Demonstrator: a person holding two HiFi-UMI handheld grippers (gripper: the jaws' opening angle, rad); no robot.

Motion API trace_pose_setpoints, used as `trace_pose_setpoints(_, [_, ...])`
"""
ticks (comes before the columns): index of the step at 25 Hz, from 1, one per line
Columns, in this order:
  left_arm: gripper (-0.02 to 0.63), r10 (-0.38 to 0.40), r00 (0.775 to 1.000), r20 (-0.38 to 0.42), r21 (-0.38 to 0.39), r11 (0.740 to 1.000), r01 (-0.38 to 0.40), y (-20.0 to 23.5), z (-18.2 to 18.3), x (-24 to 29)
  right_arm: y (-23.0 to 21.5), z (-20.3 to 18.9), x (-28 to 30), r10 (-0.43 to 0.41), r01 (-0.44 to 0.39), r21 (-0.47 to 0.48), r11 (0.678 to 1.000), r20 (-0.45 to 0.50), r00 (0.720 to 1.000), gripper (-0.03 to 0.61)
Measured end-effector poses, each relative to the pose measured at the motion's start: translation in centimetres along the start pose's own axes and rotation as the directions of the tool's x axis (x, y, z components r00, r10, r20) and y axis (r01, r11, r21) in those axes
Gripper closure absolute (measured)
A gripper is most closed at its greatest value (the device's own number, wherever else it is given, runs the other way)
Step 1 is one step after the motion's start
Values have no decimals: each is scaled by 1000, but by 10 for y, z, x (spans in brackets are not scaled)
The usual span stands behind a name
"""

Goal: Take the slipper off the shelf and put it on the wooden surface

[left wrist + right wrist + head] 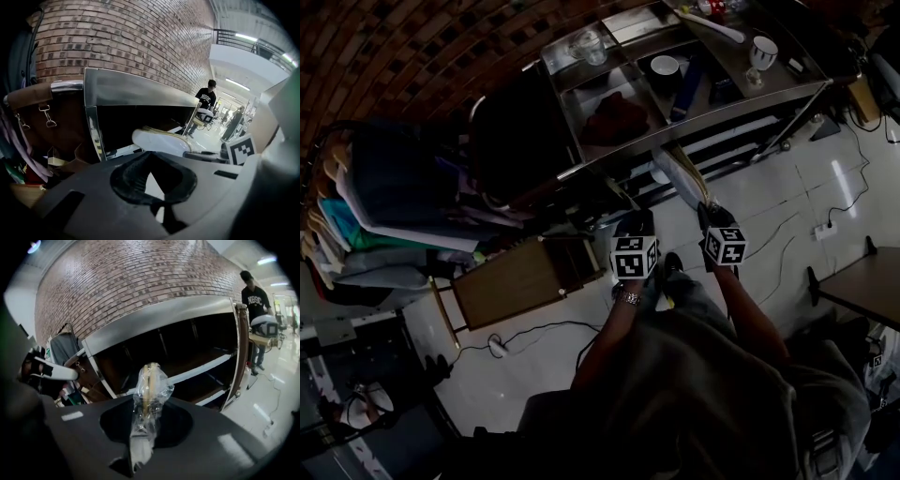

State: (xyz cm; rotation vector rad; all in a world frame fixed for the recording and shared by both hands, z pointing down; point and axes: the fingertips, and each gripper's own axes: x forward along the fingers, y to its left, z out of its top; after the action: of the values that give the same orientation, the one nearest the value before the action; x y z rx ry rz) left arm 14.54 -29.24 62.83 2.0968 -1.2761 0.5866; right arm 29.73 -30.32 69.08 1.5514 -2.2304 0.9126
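A white slipper [680,178] with yellowish straps, wrapped in clear plastic, sticks out from my right gripper [705,208] toward the lower front of the metal shelf [694,117]. In the right gripper view the slipper [149,385] stands edge-on between the jaws of the right gripper [143,427], which are shut on it. My left gripper [633,217] hangs just to its left, apart from it. In the left gripper view the left gripper [149,157] has its jaws together with nothing in them, and the slipper's white sole [159,140] shows beyond. The wooden surface [511,281] lies at lower left.
The shelf top holds a cup [761,52], a bowl [664,66], a glass [589,45] and a dark red cloth [614,117]. Clothes hang on a rack [356,216] at left. Cables [534,333] run over the white floor. A person [255,301] stands beyond the shelf.
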Motion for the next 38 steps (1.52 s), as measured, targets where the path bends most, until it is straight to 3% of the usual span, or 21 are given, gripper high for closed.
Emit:
trace_pose_setpoints(6, [614, 41, 999, 18, -16, 999, -41, 13, -10, -20, 7, -42, -61, 2, -9, -84, 996, -86, 996, 520])
trace_pose_setpoints(9, [614, 72, 997, 40, -42, 997, -70, 32, -16, -40, 31, -61, -75, 21, -35, -118, 992, -112, 994, 520])
trace_pose_setpoints(14, [614, 119, 990, 73, -95, 989, -112, 73, -54, -101, 127, -89, -82, 111, -133, -178, 975, -125, 986, 520])
trace_pose_setpoints(18, [614, 203, 976, 83, -175, 967, -187, 138, -114, -184, 248, -128, -76, 223, -254, -219, 942, -157, 962, 520])
trace_pose_setpoints(24, [614, 385, 921, 67, -287, 891, -352, 245, -202, -329, 451, -199, -40, 370, -420, -228, 878, -232, 900, 520])
trace_pose_setpoints(29, [614, 515, 854, 77, -437, 787, -436, 301, -253, -424, 565, -262, 14, 397, -489, -203, 848, -369, 841, 520])
trace_pose_setpoints(33, [614, 579, 814, 45, -510, 714, -479, 328, -289, -463, 598, -294, 70, 309, -431, -227, 873, -425, 851, 518])
trace_pose_setpoints(38, [614, 627, 778, -28, -564, 633, -531, 344, -333, -499, 598, -304, 134, 196, -293, -194, 936, -404, 894, 517])
